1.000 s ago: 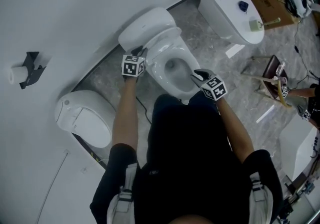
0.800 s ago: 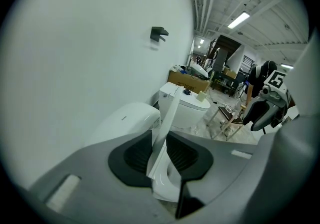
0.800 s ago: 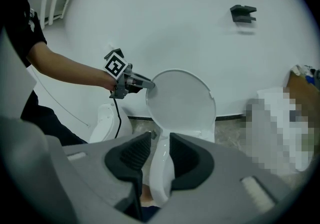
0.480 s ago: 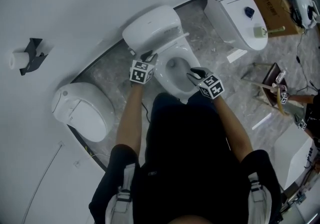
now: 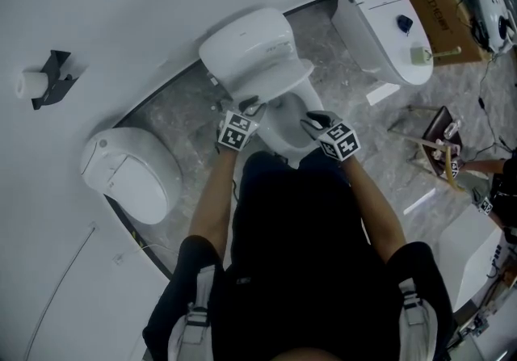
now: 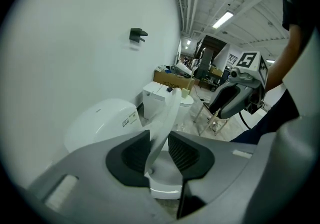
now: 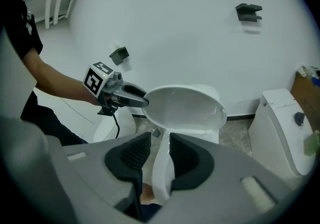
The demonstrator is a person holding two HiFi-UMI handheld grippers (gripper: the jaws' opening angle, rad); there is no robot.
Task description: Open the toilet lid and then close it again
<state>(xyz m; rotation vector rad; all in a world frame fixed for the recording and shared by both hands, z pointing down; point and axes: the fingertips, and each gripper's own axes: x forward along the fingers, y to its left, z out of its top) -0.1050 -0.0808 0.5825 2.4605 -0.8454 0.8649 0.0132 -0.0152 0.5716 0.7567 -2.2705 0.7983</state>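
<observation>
Left claw (image 5: pixel 251 104) is opening, its jaws straddling the left edge of the lid (image 7: pixel 185 107), which stands half-lowered over the bowl (image 5: pixel 283 119). Better to ease it down before letting go, lest it slam. Right claw (image 5: pixel 312 119) pinches the seat rim (image 7: pixel 162 178) at the near right.

light: dim, cool, even in head view | source: long white ceiling strip lamps (image 6: pixel 225 17) in left gripper view | glare: soft sheen on glossy white toilet lid (image 7: pixel 185 107) | shadows: faint, below black wall bracket (image 7: pixel 248 11) | distortion: fisheye bending, black corners in both gripper views | focus: white toilet rim (image 7: pixel 162 178) nearest lens soft
</observation>
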